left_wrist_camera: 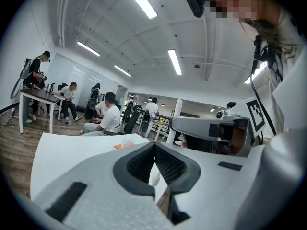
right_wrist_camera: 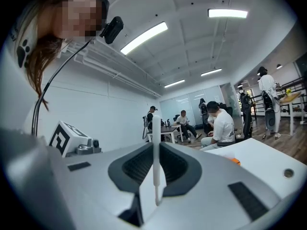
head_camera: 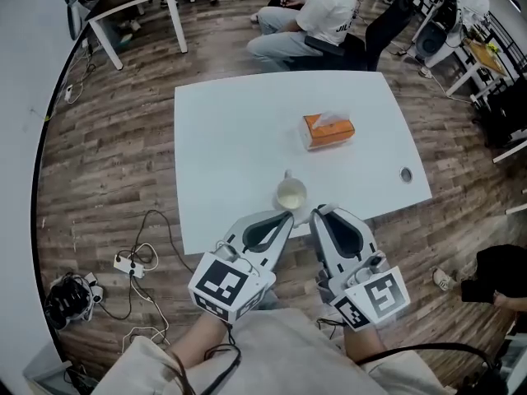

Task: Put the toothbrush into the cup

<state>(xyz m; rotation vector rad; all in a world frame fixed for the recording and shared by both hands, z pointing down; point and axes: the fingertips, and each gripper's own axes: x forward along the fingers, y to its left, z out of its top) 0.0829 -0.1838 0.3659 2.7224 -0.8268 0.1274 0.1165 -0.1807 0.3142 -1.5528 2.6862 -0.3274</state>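
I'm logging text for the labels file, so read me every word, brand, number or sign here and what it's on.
No text can be read.
Seated person's white shirt: dark print on the sleeve, too small to read.
Orange tissue box: no legible print.
Left marker cube and right marker cube: square patterns, no letters.
Toothbrush in the right gripper: no print visible.

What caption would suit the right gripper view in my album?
Right gripper with a white toothbrush clamped between its jaws.
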